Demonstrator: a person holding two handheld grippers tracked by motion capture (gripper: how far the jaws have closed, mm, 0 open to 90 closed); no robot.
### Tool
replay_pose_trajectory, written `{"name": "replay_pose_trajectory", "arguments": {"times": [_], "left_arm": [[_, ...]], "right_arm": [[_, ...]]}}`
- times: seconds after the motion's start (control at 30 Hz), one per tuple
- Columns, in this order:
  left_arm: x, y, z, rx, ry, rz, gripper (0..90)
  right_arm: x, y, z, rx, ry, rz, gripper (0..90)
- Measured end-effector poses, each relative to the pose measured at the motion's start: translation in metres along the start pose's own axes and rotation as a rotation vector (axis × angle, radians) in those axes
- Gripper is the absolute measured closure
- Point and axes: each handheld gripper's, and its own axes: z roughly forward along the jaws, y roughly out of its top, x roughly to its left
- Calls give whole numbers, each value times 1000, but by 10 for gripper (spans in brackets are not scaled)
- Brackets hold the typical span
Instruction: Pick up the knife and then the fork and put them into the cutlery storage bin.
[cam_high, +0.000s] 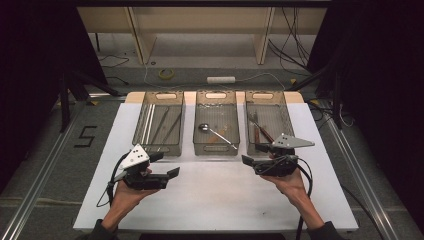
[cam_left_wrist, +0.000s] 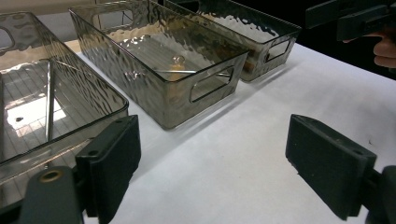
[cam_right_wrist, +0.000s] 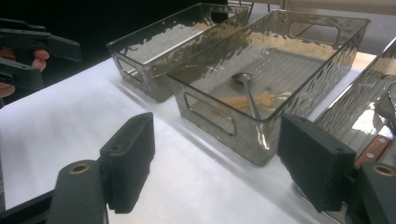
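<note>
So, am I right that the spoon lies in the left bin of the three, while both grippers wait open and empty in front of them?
Not quite: the spoon lies in the middle bin, as the high view shows. The left gripper and right gripper are indeed open and empty.

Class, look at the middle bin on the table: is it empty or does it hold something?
Not empty: the middle bin holds a spoon lying flat on its floor.

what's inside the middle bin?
The middle bin holds a metal spoon, bowl toward the far left, lying over a light wooden piece. The rippled walls blur the rest of that piece.
</note>
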Motion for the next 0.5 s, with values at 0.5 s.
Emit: {"name": "replay_pose_trajectory", "arguments": {"times": [0.5], "left_arm": [[-2,-1,-1,3,-21,-14,175]], "right_arm": [[12,-19,-19,-48,15,-6,267]]}}
